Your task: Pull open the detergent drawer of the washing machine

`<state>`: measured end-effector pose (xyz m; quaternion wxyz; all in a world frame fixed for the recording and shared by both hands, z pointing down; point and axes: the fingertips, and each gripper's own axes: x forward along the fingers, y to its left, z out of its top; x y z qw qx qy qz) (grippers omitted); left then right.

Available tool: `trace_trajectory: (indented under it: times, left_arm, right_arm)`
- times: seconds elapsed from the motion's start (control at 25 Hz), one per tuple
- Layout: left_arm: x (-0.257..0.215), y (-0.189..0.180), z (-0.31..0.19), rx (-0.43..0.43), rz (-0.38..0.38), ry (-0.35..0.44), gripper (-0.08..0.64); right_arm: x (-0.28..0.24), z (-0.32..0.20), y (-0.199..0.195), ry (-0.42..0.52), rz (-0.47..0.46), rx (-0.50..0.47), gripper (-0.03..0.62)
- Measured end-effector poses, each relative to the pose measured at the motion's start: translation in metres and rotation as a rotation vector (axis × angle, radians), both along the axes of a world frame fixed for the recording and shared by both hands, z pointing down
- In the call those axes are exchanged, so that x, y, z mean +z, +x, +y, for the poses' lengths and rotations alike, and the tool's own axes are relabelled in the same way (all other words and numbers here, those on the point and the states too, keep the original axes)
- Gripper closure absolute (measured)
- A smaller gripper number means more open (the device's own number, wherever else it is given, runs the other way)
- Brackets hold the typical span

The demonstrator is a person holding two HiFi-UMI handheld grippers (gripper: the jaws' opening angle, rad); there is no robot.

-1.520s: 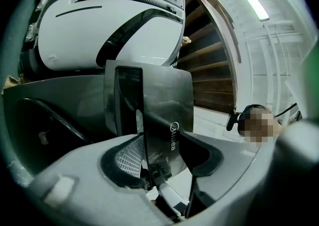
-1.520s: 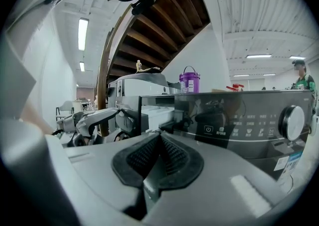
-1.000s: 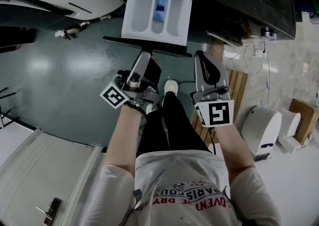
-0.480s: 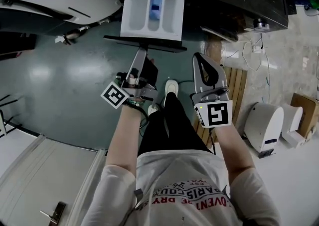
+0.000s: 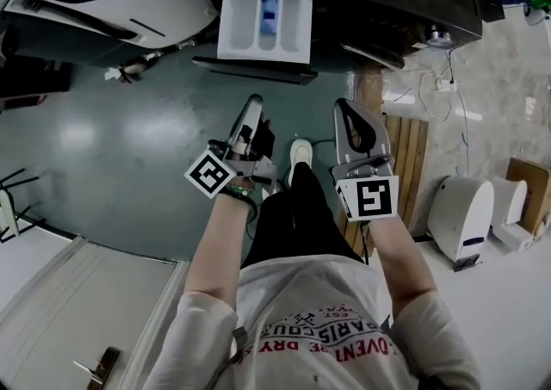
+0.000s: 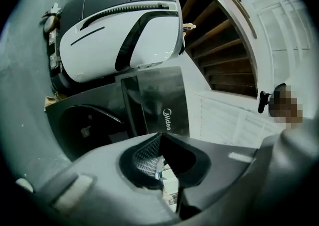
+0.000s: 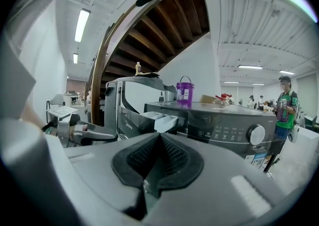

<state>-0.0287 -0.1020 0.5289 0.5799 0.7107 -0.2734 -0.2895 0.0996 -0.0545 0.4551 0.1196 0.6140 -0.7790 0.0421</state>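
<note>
Left gripper fingers pressed together, holding nothing; right gripper fingers likewise together, empty; detergent drawer stands out.

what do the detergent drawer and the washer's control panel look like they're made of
Detergent drawer: probably moulded plastic, white and smooth, with rounded one-piece compartments. Control panel: likely dark grey plastic, slightly glossy, with printed icons. Its knob looks silvery and shiny; metal or plated plastic, I cannot tell.
</note>
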Motion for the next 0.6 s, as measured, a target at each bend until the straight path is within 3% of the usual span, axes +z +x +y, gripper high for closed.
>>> trace_trajectory:
  times: [0.28,0.6]
  left_arm:
    - [-0.039,-0.019,0.020,0.047,-0.142,0.059,0.558]
    - [-0.107,-0.030,0.046,0.148,-0.483,0.287,0.560]
  right_arm:
    - [-0.033,0.021,-0.018,0.006,0.008,-0.003,0.591]
    - [-0.073,0.052,-0.032,0.031,0.015,0.021,0.591]
